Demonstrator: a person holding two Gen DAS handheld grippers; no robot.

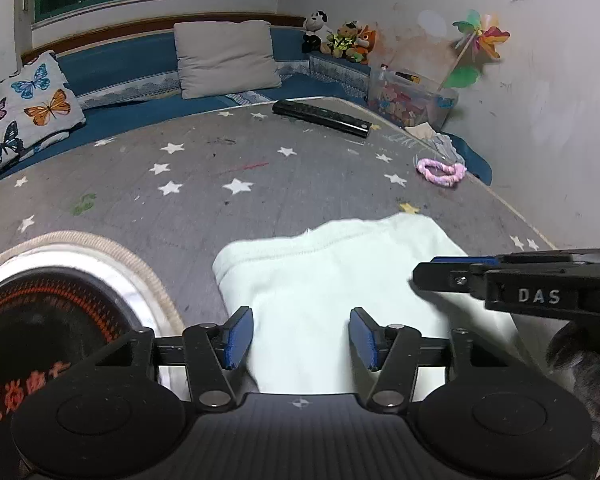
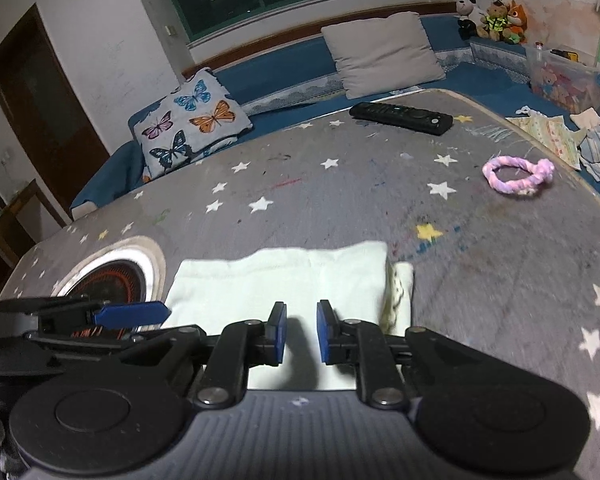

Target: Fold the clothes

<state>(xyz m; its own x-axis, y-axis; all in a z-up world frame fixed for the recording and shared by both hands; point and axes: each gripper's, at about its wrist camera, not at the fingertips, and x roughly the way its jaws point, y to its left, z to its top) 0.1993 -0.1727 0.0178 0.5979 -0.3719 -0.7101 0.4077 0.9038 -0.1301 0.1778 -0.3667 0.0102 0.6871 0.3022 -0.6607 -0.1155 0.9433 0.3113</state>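
A pale mint-white folded garment (image 1: 332, 272) lies flat on the grey star-print table cover (image 1: 204, 160); it also shows in the right wrist view (image 2: 284, 280). My left gripper (image 1: 301, 336) is open, its blue-padded fingers spread just above the garment's near edge, holding nothing. My right gripper (image 2: 301, 332) hovers over the garment's near right part with a narrow gap between its pads and nothing in it. It appears side-on at the right of the left wrist view (image 1: 440, 276). The left gripper's finger (image 2: 132, 314) shows at the left of the right wrist view.
A round induction hob (image 1: 52, 304) is set in the table left of the garment. A black remote (image 1: 322, 117) and a pink twisted ring (image 1: 440, 172) lie farther back. Cushions (image 1: 226, 58), plush toys (image 1: 340, 40), a toy bin (image 1: 412, 100) and loose cloths (image 2: 572, 136) sit on the blue bench beyond.
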